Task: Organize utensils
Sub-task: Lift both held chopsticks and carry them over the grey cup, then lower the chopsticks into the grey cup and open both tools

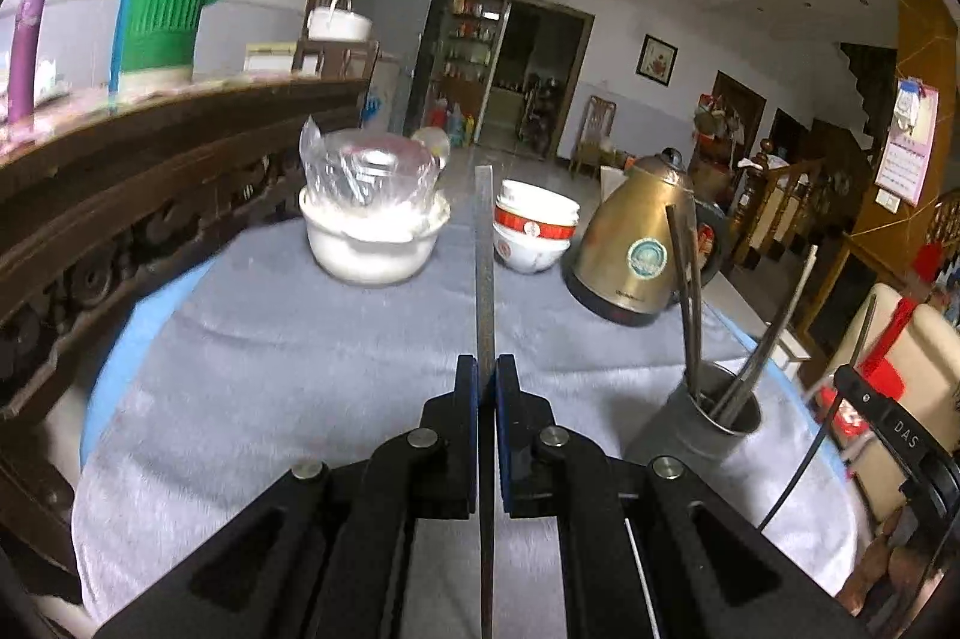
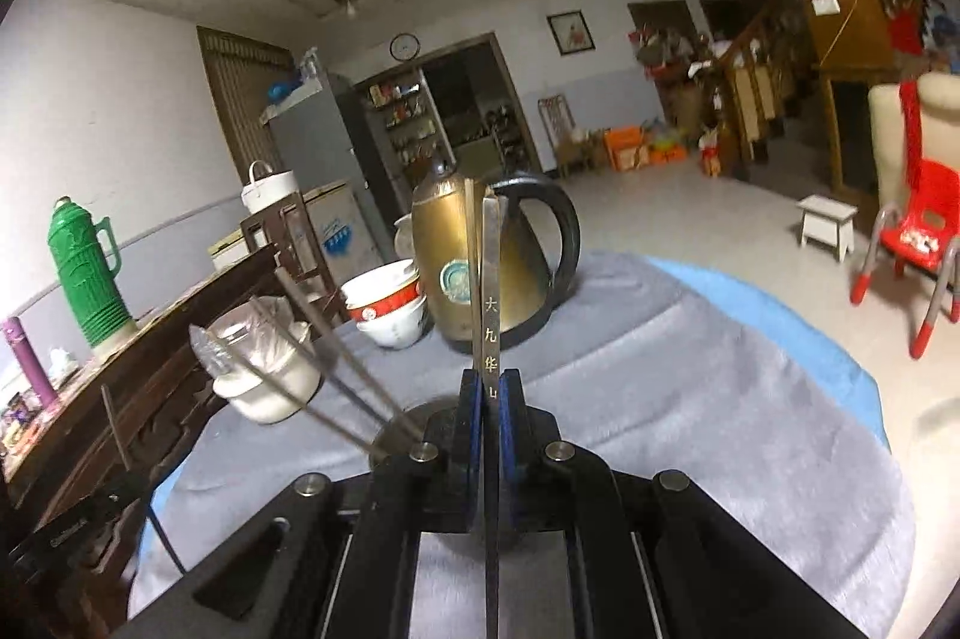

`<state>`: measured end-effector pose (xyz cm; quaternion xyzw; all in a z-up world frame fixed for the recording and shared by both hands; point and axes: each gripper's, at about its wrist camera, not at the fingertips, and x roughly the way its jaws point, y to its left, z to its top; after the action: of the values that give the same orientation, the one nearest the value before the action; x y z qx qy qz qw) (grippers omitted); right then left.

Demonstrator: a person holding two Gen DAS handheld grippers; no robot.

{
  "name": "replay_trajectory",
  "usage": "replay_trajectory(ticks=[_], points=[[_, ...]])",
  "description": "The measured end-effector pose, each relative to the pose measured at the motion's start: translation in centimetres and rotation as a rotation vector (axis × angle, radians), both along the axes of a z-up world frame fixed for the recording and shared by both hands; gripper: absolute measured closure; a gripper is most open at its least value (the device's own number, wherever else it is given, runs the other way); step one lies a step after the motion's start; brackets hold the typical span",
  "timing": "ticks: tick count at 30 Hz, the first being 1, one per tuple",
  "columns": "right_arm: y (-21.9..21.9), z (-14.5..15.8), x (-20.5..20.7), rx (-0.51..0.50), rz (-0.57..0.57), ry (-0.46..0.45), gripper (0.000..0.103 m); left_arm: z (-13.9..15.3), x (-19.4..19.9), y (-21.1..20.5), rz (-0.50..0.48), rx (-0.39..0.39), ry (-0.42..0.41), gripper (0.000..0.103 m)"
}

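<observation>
Pinching a single metal chopstick [image 1: 485, 243] between closed pads, the left gripper [image 1: 486, 369] is holding it upright above the grey cloth [image 1: 300, 351] on the round table. The right gripper [image 2: 487, 381] is squeezing what look like two metal chopsticks [image 2: 491, 279], one bearing engraved characters, just past a steel cup [image 1: 714, 417] where more chopsticks [image 1: 690, 273] are leaning. Farther off, a brass kettle [image 1: 630, 249], stacked bowls [image 1: 531, 234] and a plastic-covered white bowl [image 1: 372, 237] are standing on the cloth.

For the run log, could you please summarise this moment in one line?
left tool: shut on chopstick | right tool: shut on chopstick | holder: nearby
</observation>
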<state>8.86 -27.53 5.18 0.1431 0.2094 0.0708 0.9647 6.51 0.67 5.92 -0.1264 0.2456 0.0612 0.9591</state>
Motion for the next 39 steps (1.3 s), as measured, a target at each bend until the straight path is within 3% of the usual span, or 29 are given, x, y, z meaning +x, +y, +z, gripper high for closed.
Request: replay_trajectory(ticks=[6, 17, 24, 33, 39], points=[[0.5, -0.9, -0.3, -0.057, -0.002, -0.012, 0.096, -1.2, -0.8, -0.6, 0.037, 0.077, -0.041, 0.097], [-0.5, 0.3, -6.2, -0.088, 0.049, -0.038, 0.096, 0.6, -7.2, -1.1, -0.031, 0.062, -0.075, 0.097], [-1.0, 0.2, -9.3, -0.093, 0.067, -0.028, 0.095, 0.5, -10.7, -0.7, -0.032, 0.026, -0.067, 0.097], [-0.8, 0.4, -9.7, -0.092, 0.065, -0.031, 0.095, 0.3, -10.6, 0.7, -0.014, -0.046, -0.047, 0.097], [-1.4, 1.7, -10.0, -0.074, 0.061, -0.061, 0.095, 0.3, -10.2, 2.2, -0.005, -0.134, -0.028, 0.098]])
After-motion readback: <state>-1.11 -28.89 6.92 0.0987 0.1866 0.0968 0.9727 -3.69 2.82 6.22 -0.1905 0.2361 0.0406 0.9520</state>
